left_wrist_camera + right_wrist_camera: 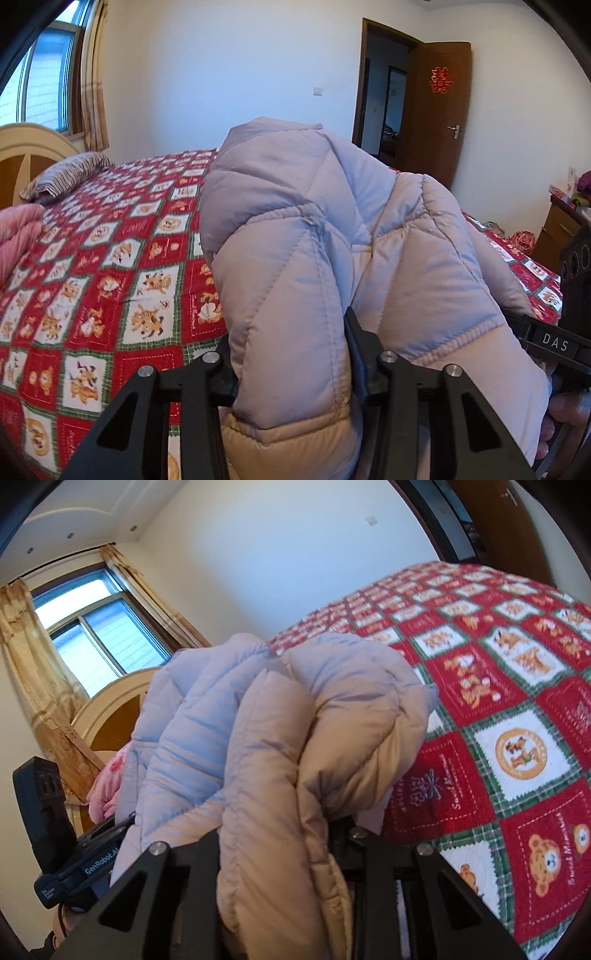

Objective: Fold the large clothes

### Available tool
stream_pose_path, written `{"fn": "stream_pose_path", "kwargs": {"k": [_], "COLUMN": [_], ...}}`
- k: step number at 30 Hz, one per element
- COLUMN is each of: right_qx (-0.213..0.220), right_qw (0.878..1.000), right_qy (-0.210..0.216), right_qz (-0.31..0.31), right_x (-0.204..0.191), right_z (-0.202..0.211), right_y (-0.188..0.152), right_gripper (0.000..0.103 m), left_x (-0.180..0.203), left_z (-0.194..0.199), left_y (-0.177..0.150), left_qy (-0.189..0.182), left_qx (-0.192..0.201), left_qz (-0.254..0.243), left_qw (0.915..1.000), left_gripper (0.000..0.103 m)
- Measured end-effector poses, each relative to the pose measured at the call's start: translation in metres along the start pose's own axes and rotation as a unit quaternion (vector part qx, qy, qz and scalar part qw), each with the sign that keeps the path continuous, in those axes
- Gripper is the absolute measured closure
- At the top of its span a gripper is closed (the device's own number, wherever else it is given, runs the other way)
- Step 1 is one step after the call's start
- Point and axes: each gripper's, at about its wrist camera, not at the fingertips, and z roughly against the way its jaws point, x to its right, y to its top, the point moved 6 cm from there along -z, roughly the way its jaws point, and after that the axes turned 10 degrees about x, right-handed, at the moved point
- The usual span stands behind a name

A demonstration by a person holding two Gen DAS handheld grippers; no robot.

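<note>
A pale lilac quilted puffer jacket (pixel 295 240) fills the middle of the left wrist view, bunched up and lifted above the red patchwork bed cover (pixel 110 277). My left gripper (pixel 291 362) is shut on a thick fold of it, and the padding bulges between the black fingers (pixel 360 354). In the right wrist view the same jacket (pixel 277 720) rises in a crumpled heap, with my right gripper (pixel 275 845) shut on another thick fold. Each gripper shows at the edge of the other's view: the right one (pixel 554 343) and the left one (pixel 55 812).
The bed cover (pixel 498 701) stretches out behind the jacket. A striped pillow (pixel 66 173) and a pink quilt (pixel 18 240) lie by the headboard (pixel 22 147), under a curtained window (pixel 48 81). An open brown door (pixel 436 110) and a cluttered cabinet (pixel 561 229) stand beyond the bed.
</note>
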Motion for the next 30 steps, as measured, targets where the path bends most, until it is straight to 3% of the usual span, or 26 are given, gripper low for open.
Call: {"fn": "stream_pose_path", "kwargs": {"k": [10,23,30], "right_qx": [0.009,0.020,0.012], "right_qw": [1.000,0.996,0.993], "right_qy": [0.028,0.074,0.095], "right_qz": [0.008,0.044,0.068], "right_x": [-0.026,-0.092,-0.125], "right_z": [0.008,0.004,-0.008], "right_y": [0.006,0.035,0.036], "right_gripper": [0.076,0.076,0.076], "left_x": [-0.017,-0.054,-0.081], "left_z": [0.040,0.090,0.111], "left_y": [0.022,0.071,0.074], "left_qy": [0.007,0.029,0.050], "left_qx": [0.035,0.090,0.102], "left_qz": [0.005,0.001,0.005], "left_qw": [0.9994,0.9955,0.9935], "left_gripper": [0.063,0.064,0.065]}}
